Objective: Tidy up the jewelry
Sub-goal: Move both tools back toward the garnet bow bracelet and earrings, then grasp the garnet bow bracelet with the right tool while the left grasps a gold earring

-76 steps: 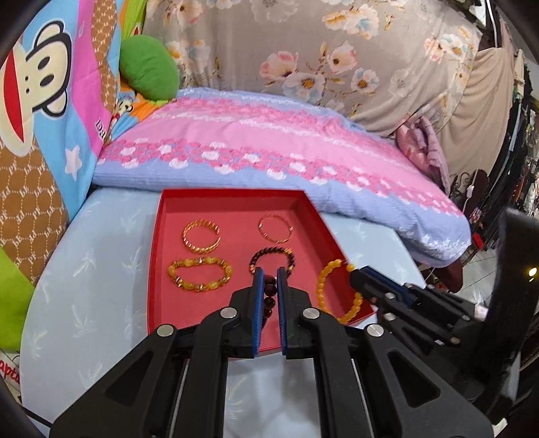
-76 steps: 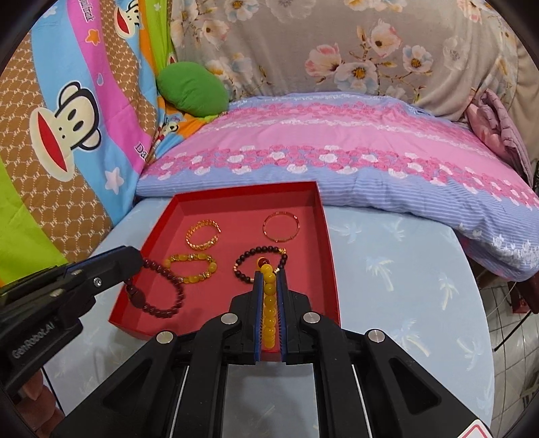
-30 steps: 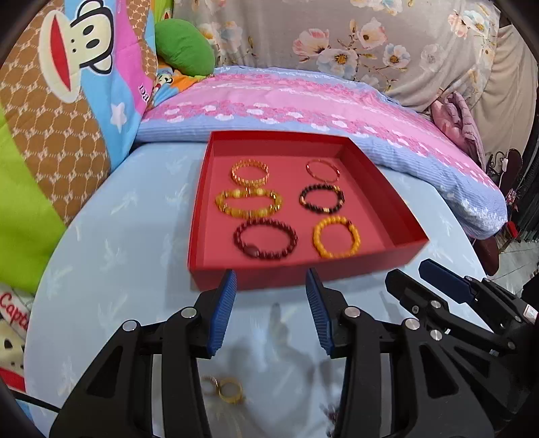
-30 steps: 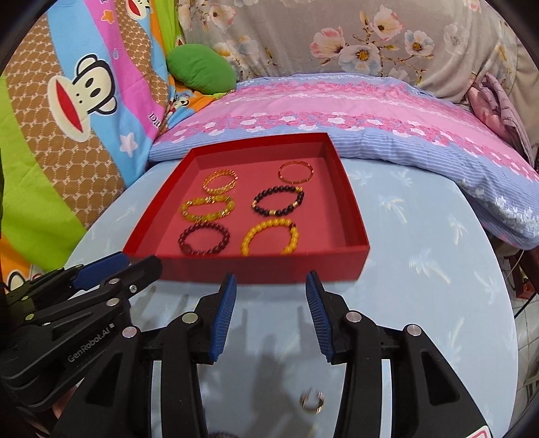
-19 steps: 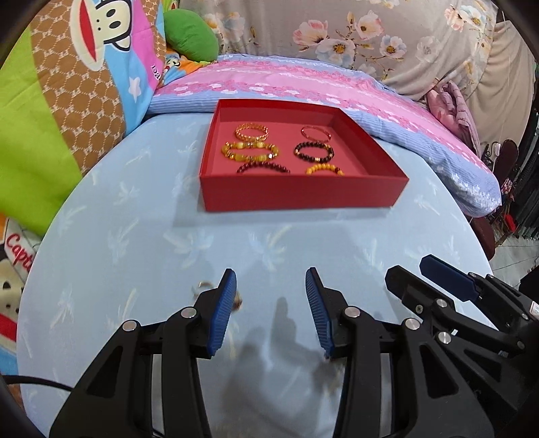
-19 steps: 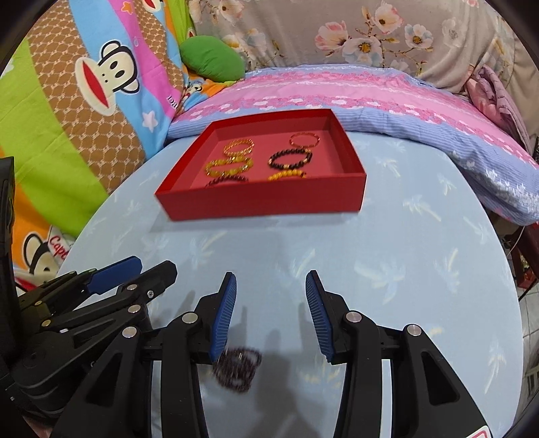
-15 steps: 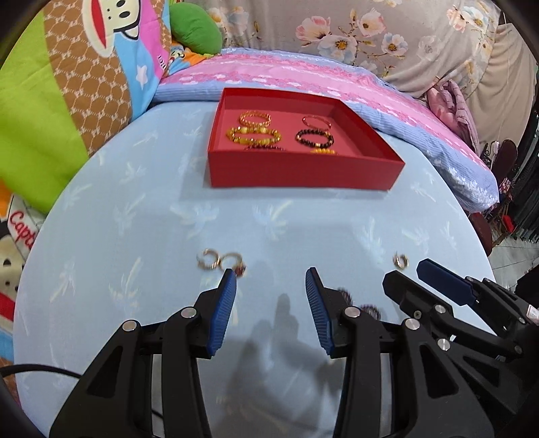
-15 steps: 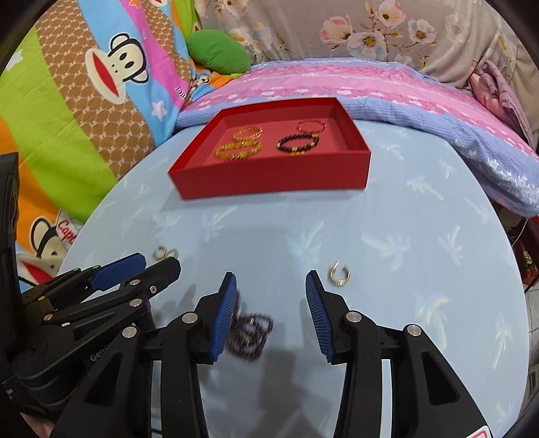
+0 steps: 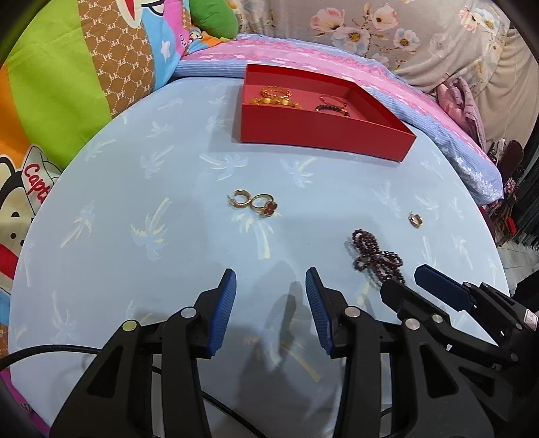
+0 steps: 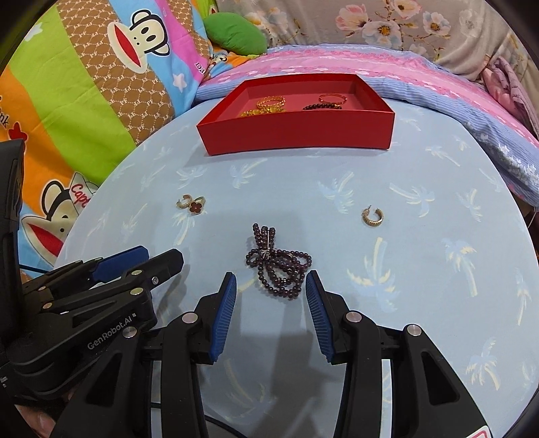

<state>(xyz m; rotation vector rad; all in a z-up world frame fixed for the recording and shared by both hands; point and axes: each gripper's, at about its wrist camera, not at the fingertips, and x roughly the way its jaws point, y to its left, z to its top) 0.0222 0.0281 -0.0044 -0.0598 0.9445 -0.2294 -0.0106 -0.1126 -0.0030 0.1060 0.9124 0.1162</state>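
A tangled dark purple bead strand (image 10: pixel 277 266) lies on the light blue tabletop (image 10: pixel 404 236), just ahead of the right gripper (image 10: pixel 270 296), whose blue-padded fingers (image 10: pixel 225 310) stand spread with nothing between them. To the right of the strand, apart from it, sits a single gold hoop earring (image 10: pixel 373 216). To its left, a second gold hoop earring (image 9: pixel 240 198) touches a gold ring with a red clover (image 9: pixel 266 206). The left gripper (image 9: pixel 270 296) hangs over bare cloth near that pair, its fingers (image 9: pixel 222 311) likewise spread and empty.

Farther back on the tabletop stands a red tray (image 10: pixel 296 134) with low walls. Inside it, partly hidden by the near wall, lie gold bracelets (image 10: pixel 270 101), a thin orange-gold bangle (image 10: pixel 333 98) and a dark beaded bracelet (image 10: pixel 321 107).

The tabletop is round and covered in a pale blue cloth printed with faint palm trees. Behind the tray runs a pink and lavender striped pillow (image 10: pixel 337 60). To the left lies bright bedding with a cartoon monkey print (image 10: pixel 101 67) in green, orange, pink and brown, with a green cushion (image 10: pixel 235 33) above it. Grey floral fabric (image 10: pixel 387 23) fills the back of the room, and a crumpled mauve cloth (image 9: pixel 461 101) sits at the far right.
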